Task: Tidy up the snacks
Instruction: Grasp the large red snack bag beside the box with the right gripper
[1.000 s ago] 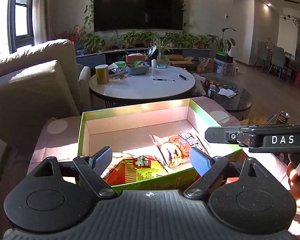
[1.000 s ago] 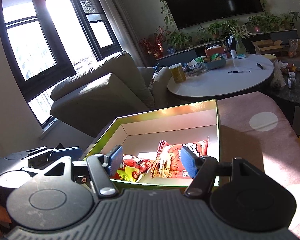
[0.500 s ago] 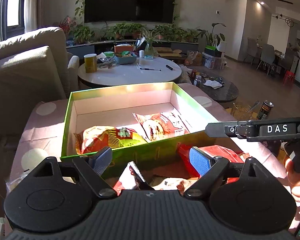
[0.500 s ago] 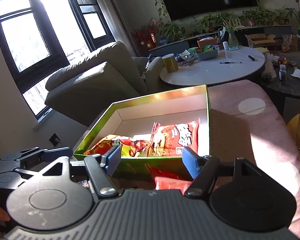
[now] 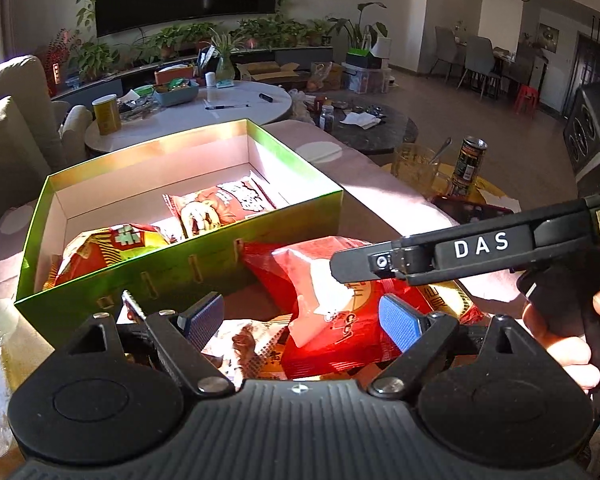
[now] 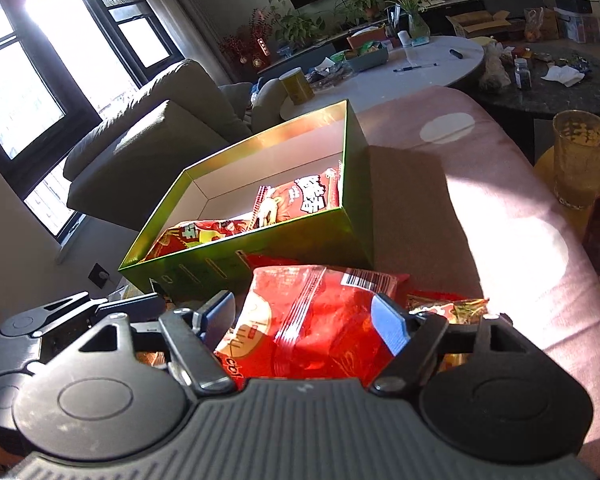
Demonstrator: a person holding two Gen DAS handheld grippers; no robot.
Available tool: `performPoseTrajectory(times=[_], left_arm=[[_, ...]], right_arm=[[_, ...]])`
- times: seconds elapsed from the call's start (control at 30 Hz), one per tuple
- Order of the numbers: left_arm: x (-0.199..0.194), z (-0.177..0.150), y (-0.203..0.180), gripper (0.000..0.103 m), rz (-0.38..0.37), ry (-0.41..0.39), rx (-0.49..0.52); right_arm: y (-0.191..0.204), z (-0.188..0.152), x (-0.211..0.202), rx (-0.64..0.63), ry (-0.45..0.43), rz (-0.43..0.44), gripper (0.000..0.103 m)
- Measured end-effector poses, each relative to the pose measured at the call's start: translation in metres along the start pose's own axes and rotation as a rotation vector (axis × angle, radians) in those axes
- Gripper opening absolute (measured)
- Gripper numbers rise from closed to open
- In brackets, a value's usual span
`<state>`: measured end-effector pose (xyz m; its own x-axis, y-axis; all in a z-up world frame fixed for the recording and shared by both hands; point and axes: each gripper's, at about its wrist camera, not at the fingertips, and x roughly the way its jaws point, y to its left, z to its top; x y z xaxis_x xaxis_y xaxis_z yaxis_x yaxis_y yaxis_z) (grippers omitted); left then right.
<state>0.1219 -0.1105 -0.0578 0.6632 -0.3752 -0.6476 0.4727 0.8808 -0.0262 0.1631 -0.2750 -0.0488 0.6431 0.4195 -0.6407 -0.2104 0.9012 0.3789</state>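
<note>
A green open box (image 5: pixel 188 268) (image 6: pixel 260 248) sits on a pink cloth and holds two snack packets: a red and yellow one (image 5: pixel 108 246) (image 6: pixel 192 234) and a red and white one (image 5: pixel 224 208) (image 6: pixel 300 200). In front of the box lies a big red snack bag (image 5: pixel 332 304) (image 6: pixel 312 320) over smaller packets (image 5: pixel 256 344). My left gripper (image 5: pixel 304 320) is open above the smaller packets, beside the red bag. My right gripper (image 6: pixel 304 314) is open with its fingers either side of the red bag; its body (image 5: pixel 460 252) crosses the left wrist view.
A pink cloth (image 6: pixel 480 208) covers the surface. A glass jar (image 6: pixel 580 156) and a can (image 5: pixel 470 158) stand at the right. A white round table (image 5: pixel 188 112) with clutter and a beige sofa (image 6: pixel 152 128) lie beyond the box.
Both grippers have pulled back from over the box and dropped toward the pile in front of it. The red bag now lies between the right gripper's fingers.
</note>
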Motion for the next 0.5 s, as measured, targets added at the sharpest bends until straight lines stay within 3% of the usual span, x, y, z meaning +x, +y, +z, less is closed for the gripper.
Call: performPoseTrajectory(times=[0.33,0.5], left_arm=[[0.037,0.004,-0.017,0.083,-0.055,0.079,0.037],[0.048,0.006,-0.020,0.084,-0.080,0.089,0.025]], right_arm=[[-0.013,0.000,0.018,0.067,0.053,0.028,0.079],[-0.011,-0.002,0.022,0.042,0.046,0.019,0.079]])
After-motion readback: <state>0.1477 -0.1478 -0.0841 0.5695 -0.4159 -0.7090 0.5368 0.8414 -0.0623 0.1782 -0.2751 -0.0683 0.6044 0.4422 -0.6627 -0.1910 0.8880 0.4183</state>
